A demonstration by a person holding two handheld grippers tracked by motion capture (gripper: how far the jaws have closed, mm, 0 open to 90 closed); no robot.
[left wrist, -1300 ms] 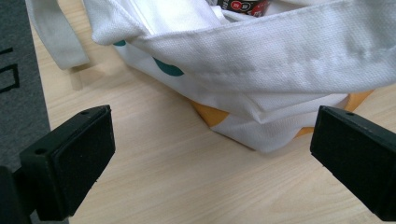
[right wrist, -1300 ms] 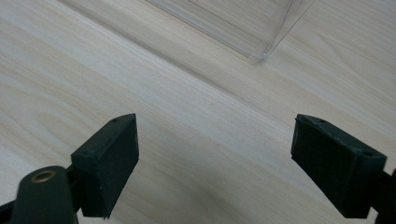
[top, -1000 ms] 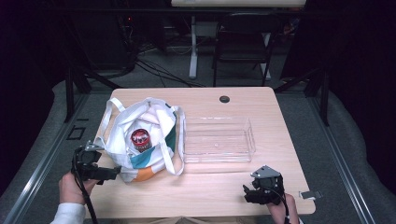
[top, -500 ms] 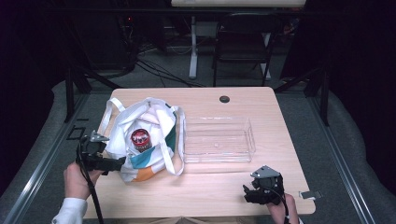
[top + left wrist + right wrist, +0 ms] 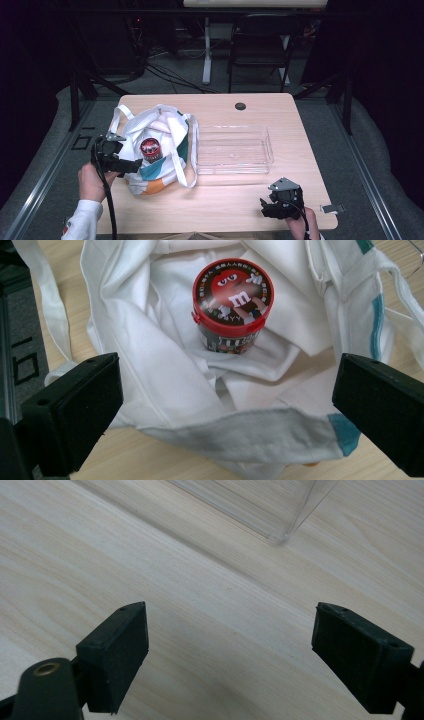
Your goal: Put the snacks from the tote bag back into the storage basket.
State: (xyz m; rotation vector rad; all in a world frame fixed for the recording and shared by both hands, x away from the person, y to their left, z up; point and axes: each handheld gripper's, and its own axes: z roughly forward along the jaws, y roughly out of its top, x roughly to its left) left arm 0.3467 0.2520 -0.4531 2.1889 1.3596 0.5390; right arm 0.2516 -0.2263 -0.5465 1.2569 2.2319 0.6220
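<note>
Left gripper [image 5: 134, 165] has moved up the tabletop's [image 5: 300, 150] left side and in toward the white tote bag [image 5: 170, 135], from the near-left edge a second ago to right against the bag's left flank now. Its fingers [image 5: 75, 410] are spread wide either side of the bag's open mouth, pointing at the red-lidded candy tub [image 5: 232, 302] inside, not touching it. The left hand [image 5: 92, 180] and sleeve came forward with it, so less forearm hangs off the near edge.
</note>
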